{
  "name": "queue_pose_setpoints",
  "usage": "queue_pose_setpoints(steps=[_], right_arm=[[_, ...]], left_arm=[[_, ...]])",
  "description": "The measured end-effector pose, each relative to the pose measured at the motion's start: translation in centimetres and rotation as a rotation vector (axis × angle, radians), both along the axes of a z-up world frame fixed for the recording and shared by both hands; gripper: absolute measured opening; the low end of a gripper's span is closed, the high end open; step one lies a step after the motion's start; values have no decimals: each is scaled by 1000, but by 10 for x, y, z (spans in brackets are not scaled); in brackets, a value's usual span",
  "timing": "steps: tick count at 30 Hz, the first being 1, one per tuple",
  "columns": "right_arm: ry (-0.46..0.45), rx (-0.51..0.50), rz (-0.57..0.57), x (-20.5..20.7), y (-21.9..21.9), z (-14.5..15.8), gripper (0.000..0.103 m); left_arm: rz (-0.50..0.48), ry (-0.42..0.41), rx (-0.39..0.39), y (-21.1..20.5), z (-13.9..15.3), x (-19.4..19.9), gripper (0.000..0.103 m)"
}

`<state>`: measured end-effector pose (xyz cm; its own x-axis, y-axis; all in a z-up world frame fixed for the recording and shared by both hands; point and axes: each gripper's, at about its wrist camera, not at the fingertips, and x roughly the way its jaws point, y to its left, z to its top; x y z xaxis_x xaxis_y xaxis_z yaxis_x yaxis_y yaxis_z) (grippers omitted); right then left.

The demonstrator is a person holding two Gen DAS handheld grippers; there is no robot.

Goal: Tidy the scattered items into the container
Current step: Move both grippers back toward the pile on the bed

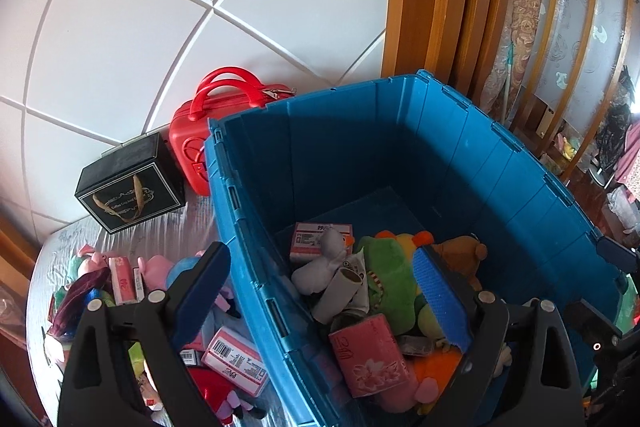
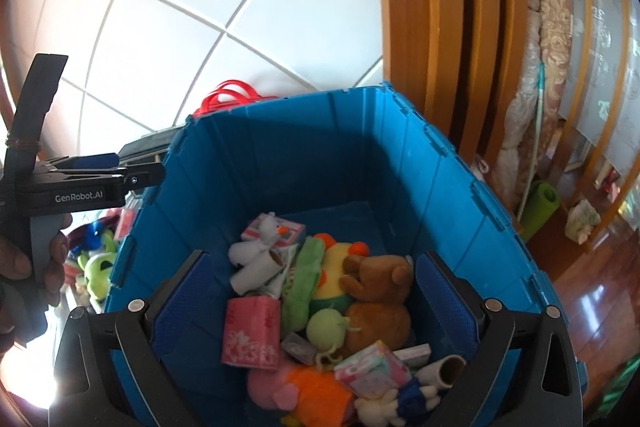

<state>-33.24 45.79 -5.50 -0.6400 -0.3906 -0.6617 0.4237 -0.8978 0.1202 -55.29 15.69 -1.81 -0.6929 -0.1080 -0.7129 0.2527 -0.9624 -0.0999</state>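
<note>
The blue container (image 1: 400, 131) (image 2: 304, 147) holds a heap of plush toys and packs: a pink tissue pack (image 1: 372, 355) (image 2: 250, 333), a brown bear (image 2: 380, 303), a green plush (image 1: 388, 279) and a white duck (image 2: 256, 247). My left gripper (image 1: 320, 291) is open and empty. It straddles the container's left wall, one finger outside and one inside. Scattered toys and a pink-white box (image 1: 236, 359) lie on the table left of the container. My right gripper (image 2: 316, 307) hangs open and empty over the heap. A hand holds the left gripper (image 2: 136, 173) at the container's left rim.
A red case (image 1: 208, 131) and a black gift box (image 1: 128, 187) stand behind the scattered toys by the tiled wall. A wooden door frame (image 2: 440, 47), rolled carpets (image 2: 548, 39) and a glossy wood floor (image 2: 592, 287) lie to the right of the container.
</note>
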Motion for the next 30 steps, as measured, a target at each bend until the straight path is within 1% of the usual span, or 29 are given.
queue_pose_setpoints(steps=[6,12,16,21,24,28,30], right_arm=[[14,13,60,22,-32,7,103],[35,18,146,52,-73,14,103],[33,34,210,70,-108,15,103],[61,50,292,96,-153,23,103],[75,55,325,112,-179,26,103],[57,76,364,130,-216,23,103],[59,91,387,141,-234,20,103]], left_arm=[[55,18,5,-22,0,42,94],[142,7,32,-56,-15,95,93],[207,-8,49,-83,-30,136,94],[281,-22,47,-119,-48,189,94],[317,-33,59,-142,-61,217,94],[362,-52,77,-174,-83,252,94],[380,-64,73,-189,-93,266,94]])
